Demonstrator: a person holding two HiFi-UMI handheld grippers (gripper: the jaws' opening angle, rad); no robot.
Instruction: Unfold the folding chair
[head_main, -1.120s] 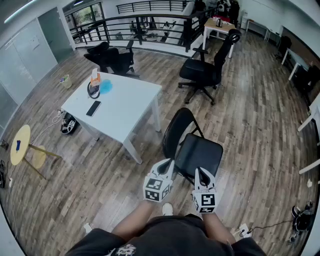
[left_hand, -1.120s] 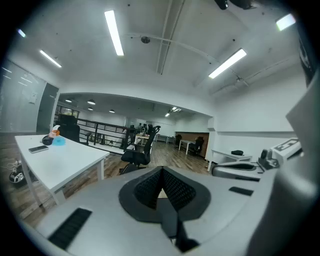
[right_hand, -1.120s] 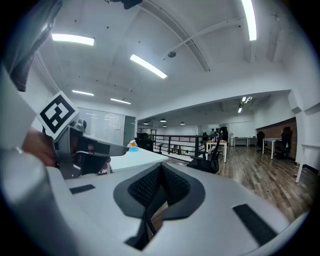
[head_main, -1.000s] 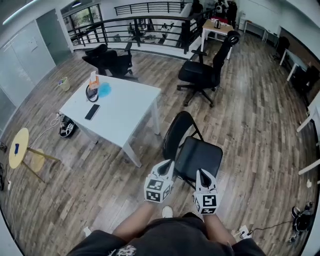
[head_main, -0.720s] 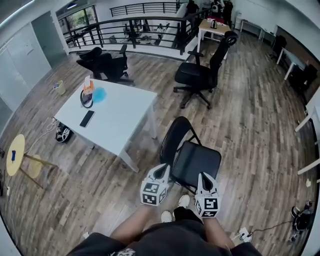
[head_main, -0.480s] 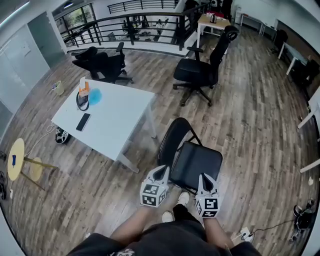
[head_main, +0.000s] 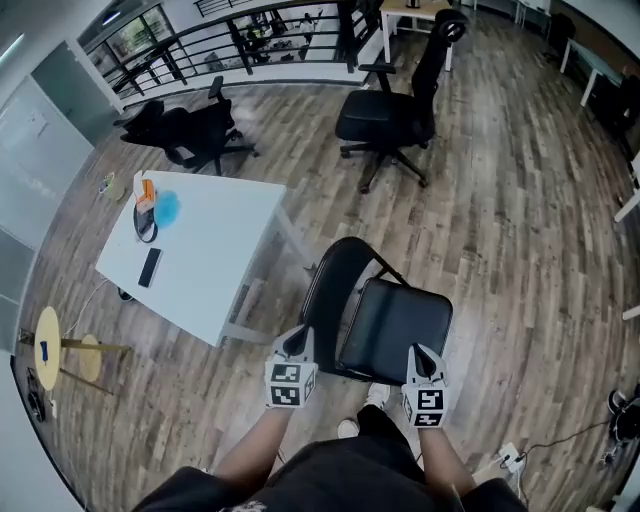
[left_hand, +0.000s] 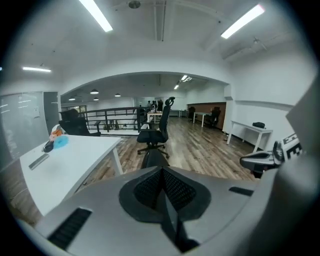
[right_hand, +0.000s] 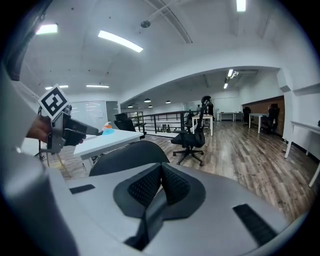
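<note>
I can read no words, numbers or brand names anywhere in these views. The only print I can make out is the black-and-white square marker patterns on the cubes of the left gripper (head_main: 299, 335) and the right gripper (head_main: 419, 352), and those are coded blocks, not letters. One of the left cube's markers also shows in the right gripper view, again pattern only. The orange-and-white pack (head_main: 146, 190) on the white table (head_main: 210, 250) may carry a label, but it is too small for me to read
</note>
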